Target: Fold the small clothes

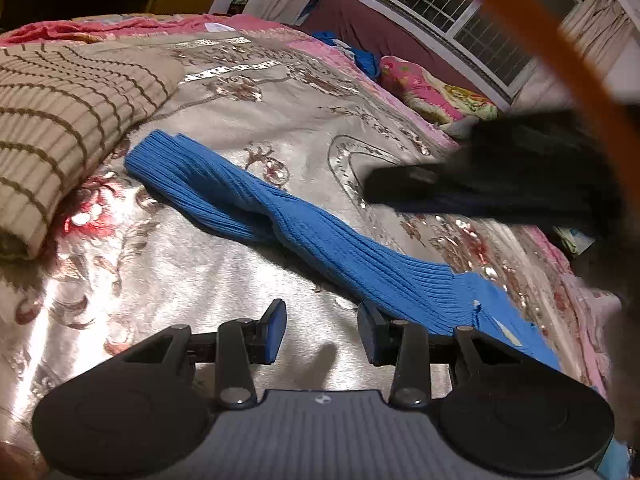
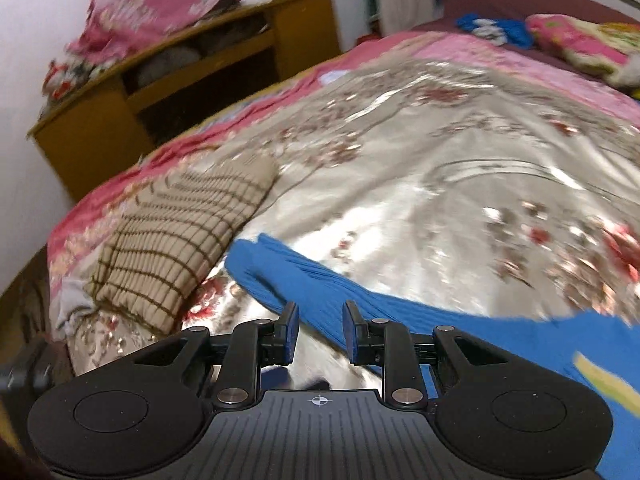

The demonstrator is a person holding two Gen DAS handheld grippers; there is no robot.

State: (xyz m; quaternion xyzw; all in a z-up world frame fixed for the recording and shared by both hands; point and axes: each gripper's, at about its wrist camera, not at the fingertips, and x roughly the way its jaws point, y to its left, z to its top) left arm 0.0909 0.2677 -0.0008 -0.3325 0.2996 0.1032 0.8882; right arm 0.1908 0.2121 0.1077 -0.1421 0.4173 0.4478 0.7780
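- fingers (image 1: 276, 330) of the left gripper (image 1: 322, 330) stand apart, nothing between them, hovering over the bedspread (image 1: 224, 264).
- right gripper (image 2: 320, 334) sits narrower, also empty, blurred.
- blue knit garment (image 1: 320, 236) lies stretched across the bedspread, just beside the striped folded cloth (image 1: 64, 128).

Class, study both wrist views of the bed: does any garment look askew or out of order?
Yes. The blue ribbed garment lies in a long twisted strip across the satin bedspread, bunched mid-length rather than flat. Beside it, the beige checked garment looks neatly folded.
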